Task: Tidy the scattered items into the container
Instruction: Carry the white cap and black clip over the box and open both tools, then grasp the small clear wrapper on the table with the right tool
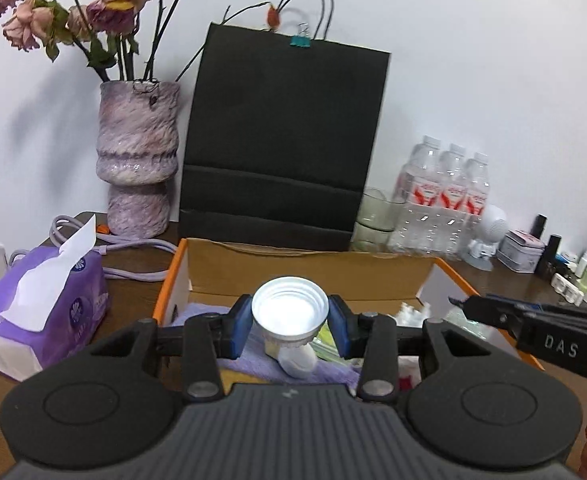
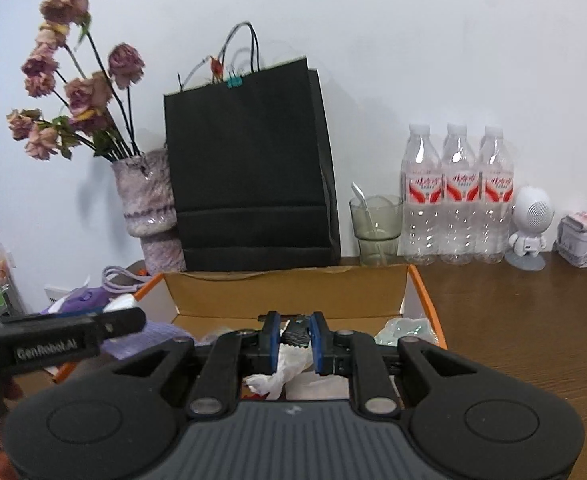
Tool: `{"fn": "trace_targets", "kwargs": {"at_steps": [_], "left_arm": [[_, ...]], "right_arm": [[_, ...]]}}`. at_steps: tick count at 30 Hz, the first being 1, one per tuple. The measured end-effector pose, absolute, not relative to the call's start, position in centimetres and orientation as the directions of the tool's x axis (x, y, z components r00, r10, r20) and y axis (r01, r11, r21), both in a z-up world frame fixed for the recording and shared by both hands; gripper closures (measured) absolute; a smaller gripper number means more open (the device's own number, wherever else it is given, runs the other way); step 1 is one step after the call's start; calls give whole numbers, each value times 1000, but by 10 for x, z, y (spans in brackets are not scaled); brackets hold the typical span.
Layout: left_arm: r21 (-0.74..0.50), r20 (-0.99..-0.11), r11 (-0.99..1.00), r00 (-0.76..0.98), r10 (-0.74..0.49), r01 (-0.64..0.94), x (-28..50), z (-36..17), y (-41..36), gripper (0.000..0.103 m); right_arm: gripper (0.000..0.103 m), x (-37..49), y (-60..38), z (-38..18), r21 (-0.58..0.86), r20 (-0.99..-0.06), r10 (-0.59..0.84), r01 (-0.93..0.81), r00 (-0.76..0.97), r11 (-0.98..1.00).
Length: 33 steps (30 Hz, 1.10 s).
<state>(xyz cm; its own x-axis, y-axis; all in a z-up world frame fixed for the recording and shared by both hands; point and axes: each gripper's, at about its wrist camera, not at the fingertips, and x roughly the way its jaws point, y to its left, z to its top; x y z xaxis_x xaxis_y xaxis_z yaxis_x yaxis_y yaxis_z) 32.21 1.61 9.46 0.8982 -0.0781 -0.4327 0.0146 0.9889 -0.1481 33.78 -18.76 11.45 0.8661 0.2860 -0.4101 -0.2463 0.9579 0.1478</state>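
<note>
Cardboard box (image 1: 305,268) sits on my bench (image 2: 513,320); my left tool (image 1: 290,326) clamps a white bottle (image 1: 289,312) above it, my right tool (image 2: 295,338) pinches what looks like crumpled tissue (image 2: 281,372).

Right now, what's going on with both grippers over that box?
The left gripper holds a small white bottle between its blue fingers, above the orange-edged cardboard box. The right gripper pinches a small dark item over the same box, above crumpled white tissue. Neither item is released yet.
</note>
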Motion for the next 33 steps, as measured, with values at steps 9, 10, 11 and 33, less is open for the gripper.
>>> {"fn": "trace_targets", "kwargs": {"at_steps": [9,10,11,33], "left_arm": [[-106,-479,994,877,-43,-9,329,85,9,0],[-89,-473,996,881,-26,-18,328,86,8,0],[-79,-470,997,883,-20,-20,326,88,7,0],[-97,-466,994,885,-10,-40,314,93,4,0]], "right_arm": [[2,349,-185,104,154,-463,322,-283,826,947],[2,349,-185,104,160,-470,323,-281,821,946],[0,349,-185,105,162,-469,322,-278,823,947],[0,345,-189,107,133,-489,266,-230,830,964]]}}
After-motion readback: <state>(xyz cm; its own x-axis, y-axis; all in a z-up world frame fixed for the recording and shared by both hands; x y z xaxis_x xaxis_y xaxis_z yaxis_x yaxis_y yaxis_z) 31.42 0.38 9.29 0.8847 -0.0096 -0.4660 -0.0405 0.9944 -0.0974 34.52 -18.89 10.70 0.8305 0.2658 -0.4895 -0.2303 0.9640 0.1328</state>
